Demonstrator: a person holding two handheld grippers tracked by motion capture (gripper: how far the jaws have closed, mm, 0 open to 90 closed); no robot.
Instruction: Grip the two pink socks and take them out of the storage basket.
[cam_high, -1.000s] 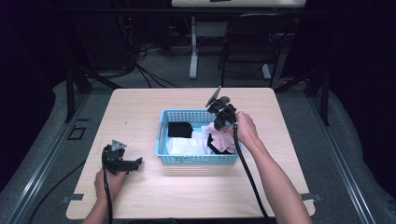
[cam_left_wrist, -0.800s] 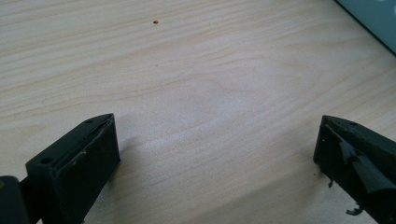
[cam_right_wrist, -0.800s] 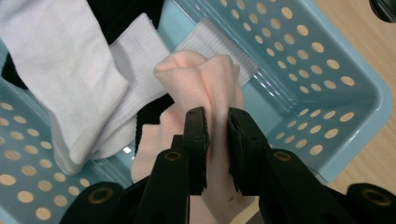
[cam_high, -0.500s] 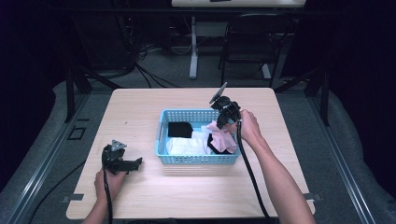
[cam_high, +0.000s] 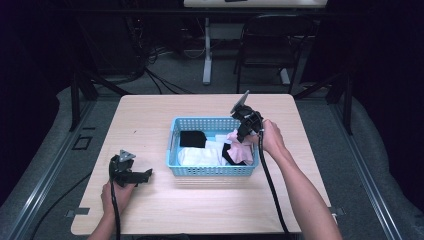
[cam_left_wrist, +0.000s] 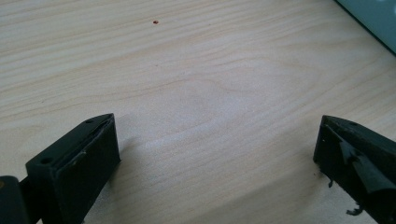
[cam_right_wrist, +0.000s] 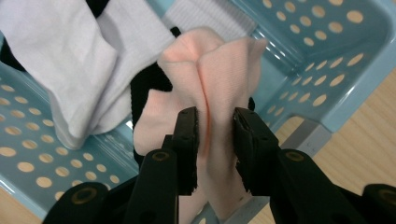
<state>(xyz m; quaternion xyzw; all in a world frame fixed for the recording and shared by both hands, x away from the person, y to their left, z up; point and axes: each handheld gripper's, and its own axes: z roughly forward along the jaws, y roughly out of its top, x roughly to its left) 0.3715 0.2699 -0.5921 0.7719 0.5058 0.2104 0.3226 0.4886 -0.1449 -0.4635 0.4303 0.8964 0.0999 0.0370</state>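
A light blue perforated basket (cam_high: 200, 121) (cam_right_wrist: 327, 46) stands mid-table with clothes inside. My right gripper (cam_high: 241, 136) (cam_right_wrist: 215, 114) hangs over its right end, shut on a pink cloth (cam_high: 240, 147) (cam_right_wrist: 210, 65) that bunches up between the pads. Its jaws have just been opening a little, with the cloth still pinched between them. Below the pink cloth lie a white cloth (cam_high: 197, 156) (cam_right_wrist: 70, 56) and a black cloth (cam_high: 192, 139). My left gripper (cam_high: 149, 173) (cam_left_wrist: 217, 140) rests open on the bare table at the front left, nothing between its jaws.
The wooden table (cam_high: 150, 115) has bare room to the left, behind and in front of the basket. A corner of the basket (cam_left_wrist: 373, 18) shows in the left gripper view. A chair (cam_high: 265, 45) and cables stand on the floor behind the table.
The right gripper has edged slightly back and right over the basket's end, still holding the pink cloth. The left hand and its gripper have stayed put.
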